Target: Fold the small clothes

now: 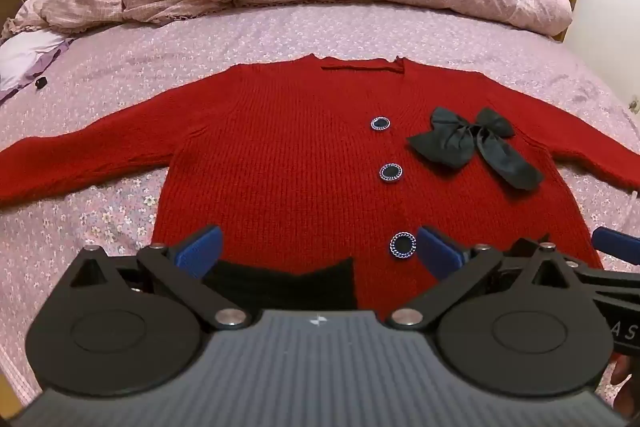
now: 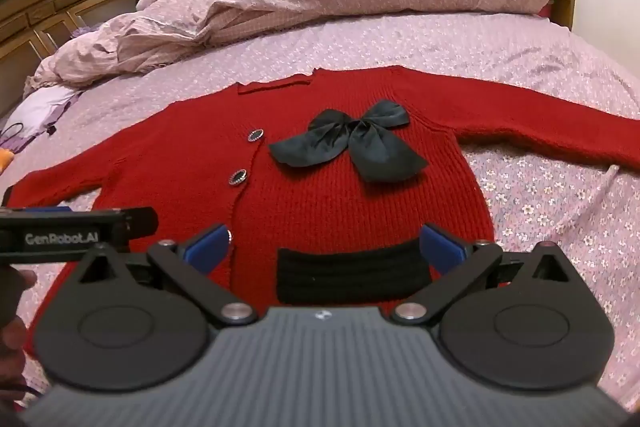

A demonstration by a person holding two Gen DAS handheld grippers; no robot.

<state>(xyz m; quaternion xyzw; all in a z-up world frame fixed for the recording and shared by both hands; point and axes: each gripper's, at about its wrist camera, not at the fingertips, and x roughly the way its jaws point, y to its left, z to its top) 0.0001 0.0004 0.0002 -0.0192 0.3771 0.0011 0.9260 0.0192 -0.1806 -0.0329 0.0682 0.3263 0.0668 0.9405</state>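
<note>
Soft, even indoor light; strong fisheye bending at edges, slightly soft focus.

White lettering "GenRobot.AI" is showing on the black bar-shaped body of the left gripper [image 2: 60, 219]; pale letters "A S" are showing on the black right gripper [image 1: 618, 253].

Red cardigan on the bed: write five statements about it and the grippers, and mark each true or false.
1. The red cardigan lies flat with both sleeves spread out. True.
2. A black bow sits on its chest. True.
3. The left gripper is clamped on a sleeve. False: its jaws are open, holding nothing, near the hem.
4. The right gripper has open jaws either side of a black pocket. True.
5. The cardigan is already folded in half. False: it is fully spread on the floral sheet.
</note>
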